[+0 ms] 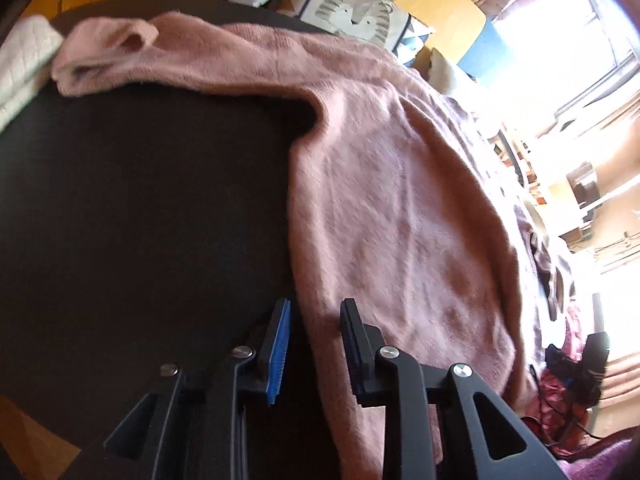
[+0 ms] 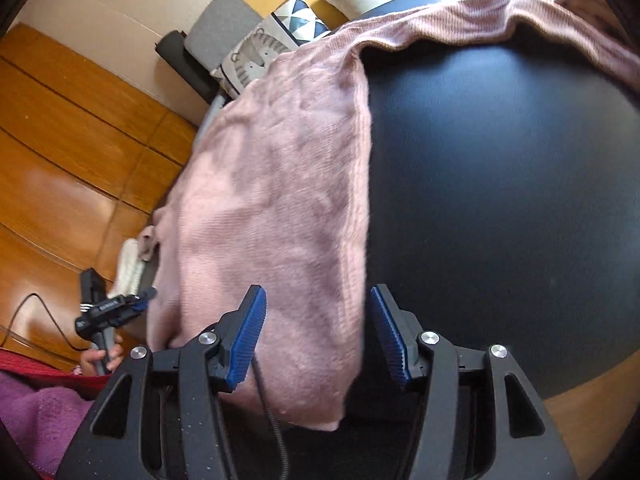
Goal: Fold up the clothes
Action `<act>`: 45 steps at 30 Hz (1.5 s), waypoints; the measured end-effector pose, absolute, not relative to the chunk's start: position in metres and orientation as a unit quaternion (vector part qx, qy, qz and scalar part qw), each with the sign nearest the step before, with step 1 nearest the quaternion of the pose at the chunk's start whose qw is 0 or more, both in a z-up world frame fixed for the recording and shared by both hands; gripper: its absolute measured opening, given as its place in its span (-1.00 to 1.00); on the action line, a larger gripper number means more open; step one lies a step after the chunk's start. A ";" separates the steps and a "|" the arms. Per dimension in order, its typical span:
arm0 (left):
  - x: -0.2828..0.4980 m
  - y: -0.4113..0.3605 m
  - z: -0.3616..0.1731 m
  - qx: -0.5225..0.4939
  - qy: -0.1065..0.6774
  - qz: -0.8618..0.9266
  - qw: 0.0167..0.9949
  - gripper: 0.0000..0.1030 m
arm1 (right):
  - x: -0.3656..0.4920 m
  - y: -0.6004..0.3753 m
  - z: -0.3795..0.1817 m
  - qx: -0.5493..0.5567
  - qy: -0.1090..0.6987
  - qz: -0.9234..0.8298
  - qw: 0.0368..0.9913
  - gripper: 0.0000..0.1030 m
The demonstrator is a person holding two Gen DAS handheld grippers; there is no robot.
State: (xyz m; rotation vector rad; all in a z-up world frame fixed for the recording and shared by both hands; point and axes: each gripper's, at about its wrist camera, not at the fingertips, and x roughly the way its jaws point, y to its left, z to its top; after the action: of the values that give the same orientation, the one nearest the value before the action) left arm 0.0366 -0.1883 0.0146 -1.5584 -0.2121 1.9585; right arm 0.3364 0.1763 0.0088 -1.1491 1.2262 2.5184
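Observation:
A pink fuzzy sweater (image 1: 392, 200) lies spread on a round dark table (image 1: 140, 208), one sleeve (image 1: 120, 56) stretched toward the far left. My left gripper (image 1: 316, 312) is open, its jaws straddling the sweater's near side edge just above the table. In the right wrist view the same sweater (image 2: 272, 208) lies along the left side of the table (image 2: 500, 184), its other sleeve (image 2: 500, 16) running along the far edge. My right gripper (image 2: 318, 304) is open over the sweater's ribbed hem corner. The left gripper also shows there (image 2: 148, 295), at the sweater's far side.
A folded white cloth (image 1: 24, 68) lies at the table's far left edge, also seen in the right wrist view (image 2: 128, 268). Patterned cushions (image 1: 360, 12) sit on a sofa behind the table. Wooden floor (image 2: 72, 152) surrounds it. More clothes (image 1: 560, 392) are piled at the right.

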 end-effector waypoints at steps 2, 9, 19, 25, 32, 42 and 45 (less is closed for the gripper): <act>0.046 -0.181 0.015 -0.589 -0.076 0.737 0.324 -0.39 | 0.335 0.172 0.010 -0.378 0.399 0.834 0.055 0.14; 0.067 -0.158 0.021 -0.568 -0.044 0.745 0.347 -0.03 | 0.324 0.158 0.015 -0.395 0.363 0.842 0.053 0.15; 0.091 -0.129 0.026 -0.533 0.079 0.778 0.323 -0.11 | 0.310 0.143 0.020 -0.441 0.264 0.850 0.120 -0.70; 0.091 -0.127 0.027 -0.542 0.053 0.758 0.358 -0.76 | 0.313 0.149 0.021 -0.432 0.289 0.846 0.120 -0.78; 0.083 -0.143 0.024 -0.565 -0.011 0.742 0.360 -0.78 | 0.320 0.158 0.032 -0.418 0.307 0.846 0.126 -0.78; 0.073 -0.168 0.047 -0.544 -0.038 0.754 0.366 -0.78 | 0.331 0.179 0.056 -0.411 0.297 0.847 0.162 -0.81; 0.071 -0.182 0.049 -0.542 -0.042 0.757 0.363 -0.78 | 0.329 0.182 0.055 -0.420 0.290 0.842 0.176 -0.88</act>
State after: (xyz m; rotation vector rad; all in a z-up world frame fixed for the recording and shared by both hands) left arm 0.0714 -0.1815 0.0489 -1.3947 -0.1085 1.9491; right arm 0.3289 0.1825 0.0548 -1.1905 0.8207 2.3837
